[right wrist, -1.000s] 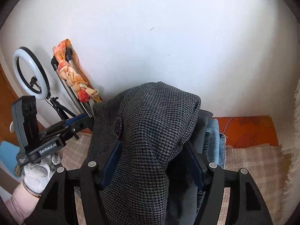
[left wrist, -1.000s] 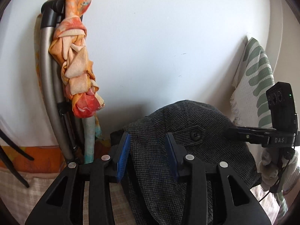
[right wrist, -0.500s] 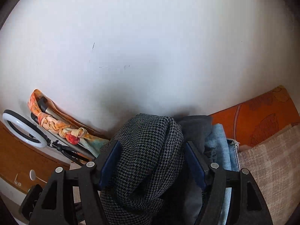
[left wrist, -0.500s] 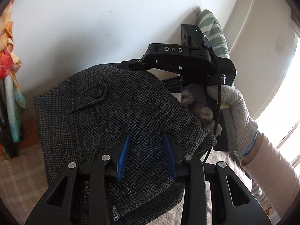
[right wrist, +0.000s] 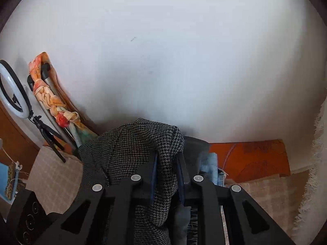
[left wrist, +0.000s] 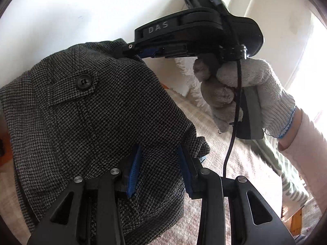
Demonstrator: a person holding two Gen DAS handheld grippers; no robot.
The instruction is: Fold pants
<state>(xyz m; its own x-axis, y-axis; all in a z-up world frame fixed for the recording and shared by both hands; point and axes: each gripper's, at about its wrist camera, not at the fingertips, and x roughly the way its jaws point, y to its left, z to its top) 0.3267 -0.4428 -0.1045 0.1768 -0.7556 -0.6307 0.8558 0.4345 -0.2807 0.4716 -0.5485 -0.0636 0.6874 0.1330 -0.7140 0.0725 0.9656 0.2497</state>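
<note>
Both grippers have the grey houndstooth pants (left wrist: 96, 112) bunched up in the air by the white wall (right wrist: 173, 61), left gripper (left wrist: 158, 170) and right gripper (right wrist: 166, 175) each with fingers clamped tight on a fold.

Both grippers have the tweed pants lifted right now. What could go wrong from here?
1. The left gripper pinches only a corner of the houndstooth pants; the weave could slip free.
2. The right gripper grips a bunched fold, so creases may get folded in.
3. The folded jeans lie just behind; lowering carelessly could drag them.
</note>
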